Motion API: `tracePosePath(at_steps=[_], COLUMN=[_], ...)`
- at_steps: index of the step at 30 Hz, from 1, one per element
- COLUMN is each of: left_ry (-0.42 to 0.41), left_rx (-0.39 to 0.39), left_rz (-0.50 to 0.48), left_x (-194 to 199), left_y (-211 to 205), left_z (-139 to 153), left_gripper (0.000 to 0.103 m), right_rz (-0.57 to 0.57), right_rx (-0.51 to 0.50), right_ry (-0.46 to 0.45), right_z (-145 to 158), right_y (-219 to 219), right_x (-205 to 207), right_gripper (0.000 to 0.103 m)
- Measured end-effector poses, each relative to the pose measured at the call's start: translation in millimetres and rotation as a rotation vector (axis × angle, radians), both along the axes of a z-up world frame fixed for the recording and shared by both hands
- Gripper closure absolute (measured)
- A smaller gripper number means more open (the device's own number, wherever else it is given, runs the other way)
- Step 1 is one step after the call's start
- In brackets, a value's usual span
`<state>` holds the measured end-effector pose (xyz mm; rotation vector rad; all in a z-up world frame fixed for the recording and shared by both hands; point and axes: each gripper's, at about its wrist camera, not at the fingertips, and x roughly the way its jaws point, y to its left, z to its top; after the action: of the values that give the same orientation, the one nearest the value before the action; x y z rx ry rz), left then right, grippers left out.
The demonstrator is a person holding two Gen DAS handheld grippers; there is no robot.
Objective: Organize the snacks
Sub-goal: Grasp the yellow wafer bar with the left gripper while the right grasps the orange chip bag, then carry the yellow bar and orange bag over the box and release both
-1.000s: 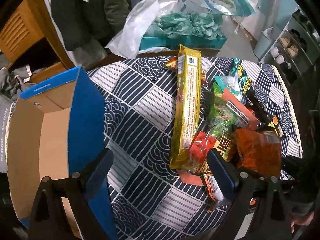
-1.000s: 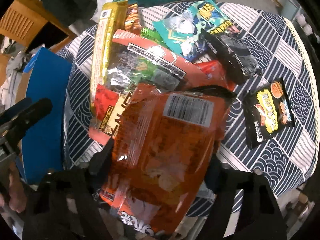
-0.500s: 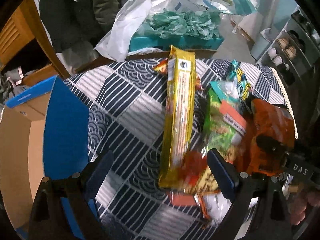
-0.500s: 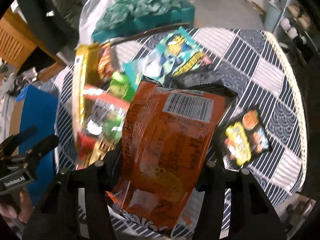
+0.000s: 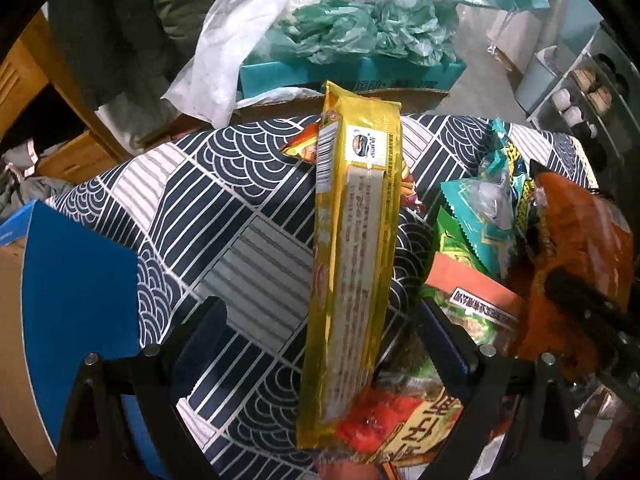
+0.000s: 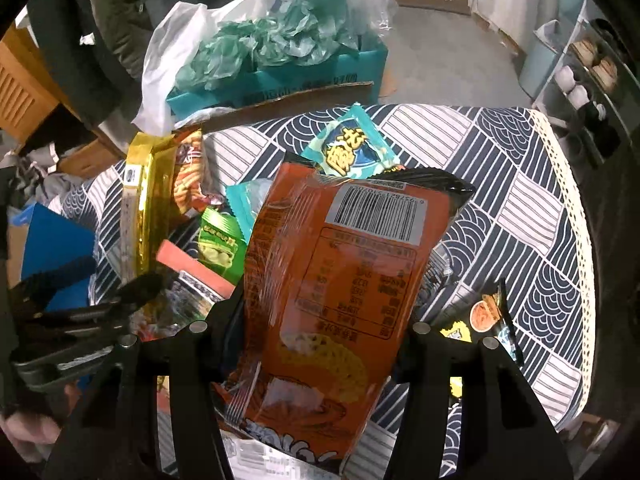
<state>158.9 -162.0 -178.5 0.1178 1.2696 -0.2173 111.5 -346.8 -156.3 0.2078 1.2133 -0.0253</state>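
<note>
Lifted off the pile since before, our orange snack bag sits clamped in the right gripper; our left gripper gapes around the yellow packet, ready to grasp.

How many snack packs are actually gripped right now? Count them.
1. The orange bag is clamped in the right gripper, whose jaws have just been closing. The long yellow pack lies ungripped inside the open left gripper.

- Premises: lived-in home room.
- Patterned tablecloth covers a table.
- Coats hang behind it.
- Shelf of cups stands right.
- Box of plastic bags on floor.
</note>
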Motion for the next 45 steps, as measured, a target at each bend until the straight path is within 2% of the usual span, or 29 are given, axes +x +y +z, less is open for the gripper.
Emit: tracePosePath(at_steps=[2,3,4,5,7,9,15,18,23,30,45], left_ry=[-0.01,-0.016,-0.016,-0.004,0.026,0.033,-0.021,-0.05,-0.151,-0.233,-0.279], left_rx=[0.006,0.003,0.001,-0.002,-0.044,-0.09,-0.045,-0.061,-0.048,-0.041,-0.045], left_rz=[-0.006,-0.008,-0.01,-0.016,-0.026,-0.016,-0.008,-0.008,-0.009,0.007,0.091], left_x=[3,4,6,8,8,7,-3,-9,-19,-32,-72], left_y=[-1,-1,-1,0,4,7,11,15,22,39,95], left_z=[-1,-2,-4,-6,-9,-8,9,24,54,89,145], left_gripper=[0.008,0.016,0.029,0.035,0.056,0.069,0.071,0.071,0.071,0.071,0.071], right_rz=[0.004,0.008,0.011,0.011,0.01,0.01,0.028,0.04,0.047,0.066,0.158], right_rx=[-0.003,-0.007,-0.012,-0.015,-0.015,-0.018,-0.023,-0.029,-0.022,-0.005,0.041], right_ry=[-0.003,-0.004,-0.005,-0.005,-0.001,-0.001,-0.015,-0.03,-0.056,-0.1,-0.17], right_z=[0,1,1,1,0,1,8,15,28,51,100], right_y=[2,3,4,5,6,6,13,19,25,35,82], right_x=[0,0,0,0,0,-1,-2,-4,-6,-13,-32], right_gripper=[0.049,0.049,0.049,0.049,0.049,0.049,0.049,0.049,0.049,0.049,0.049])
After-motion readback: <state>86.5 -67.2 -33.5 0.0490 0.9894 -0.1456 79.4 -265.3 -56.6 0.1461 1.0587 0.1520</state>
